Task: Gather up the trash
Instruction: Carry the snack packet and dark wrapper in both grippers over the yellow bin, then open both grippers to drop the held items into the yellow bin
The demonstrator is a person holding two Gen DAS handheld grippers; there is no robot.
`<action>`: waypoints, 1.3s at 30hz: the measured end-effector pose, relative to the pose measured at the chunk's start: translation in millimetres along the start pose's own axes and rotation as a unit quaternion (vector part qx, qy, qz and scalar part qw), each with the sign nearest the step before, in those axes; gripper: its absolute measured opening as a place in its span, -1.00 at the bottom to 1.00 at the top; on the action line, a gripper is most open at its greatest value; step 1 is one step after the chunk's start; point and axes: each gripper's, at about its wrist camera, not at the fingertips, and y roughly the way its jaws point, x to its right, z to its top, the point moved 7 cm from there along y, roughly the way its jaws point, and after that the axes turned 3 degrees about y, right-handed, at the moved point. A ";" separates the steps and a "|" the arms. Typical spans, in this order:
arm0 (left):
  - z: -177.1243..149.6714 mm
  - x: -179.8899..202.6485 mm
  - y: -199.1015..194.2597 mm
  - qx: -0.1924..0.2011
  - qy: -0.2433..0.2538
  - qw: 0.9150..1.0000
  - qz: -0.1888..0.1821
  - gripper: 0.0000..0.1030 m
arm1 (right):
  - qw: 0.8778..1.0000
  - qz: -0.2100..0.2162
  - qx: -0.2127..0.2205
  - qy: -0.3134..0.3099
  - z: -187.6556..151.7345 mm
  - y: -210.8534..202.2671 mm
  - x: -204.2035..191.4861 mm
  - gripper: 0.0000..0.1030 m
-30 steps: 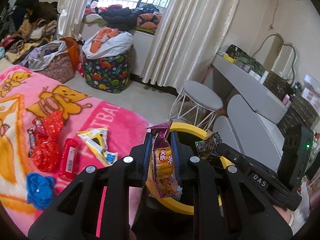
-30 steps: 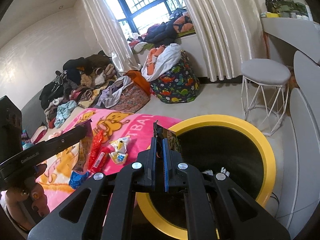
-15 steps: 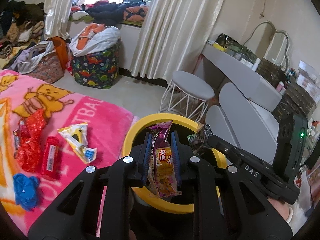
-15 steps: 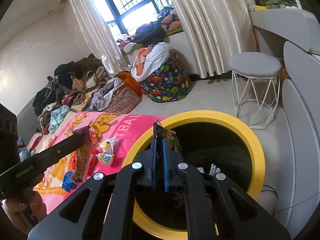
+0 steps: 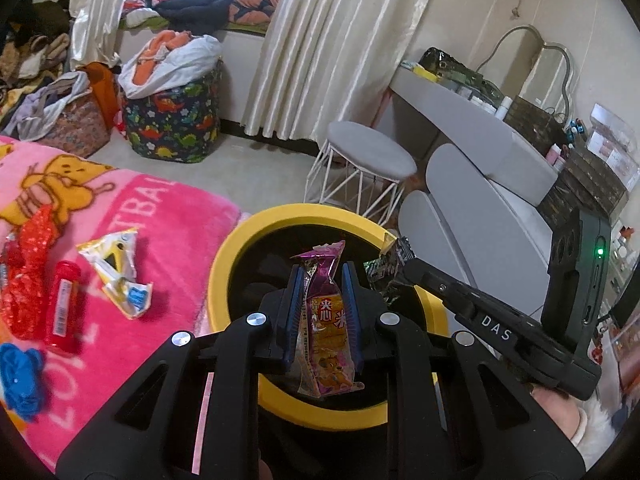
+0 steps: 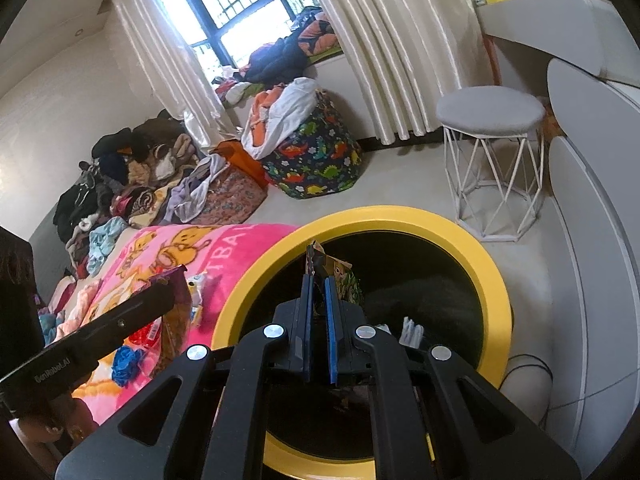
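Trash rides in both grippers above the yellow-rimmed bin, so that letting go would drop each piece straight inside. The left gripper pinches a purple and orange snack wrapper upright between its blue pads, while the right gripper is pressed together on a dark crumpled wrapper. More litter waits on the pink blanket beside the bin: a yellow-white packet and a red tube.

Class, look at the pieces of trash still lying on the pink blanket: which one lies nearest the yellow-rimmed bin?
The yellow-and-white torn wrapper. It lies closer to the bin than the red tube, red crinkled wrapper and blue scrap.
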 end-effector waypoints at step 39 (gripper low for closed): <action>8.4 -18.6 17.1 0.010 -0.008 1.000 0.027 0.78 | 1.000 -0.021 -0.012 -0.001 -7.1 10.5 14.3 -0.04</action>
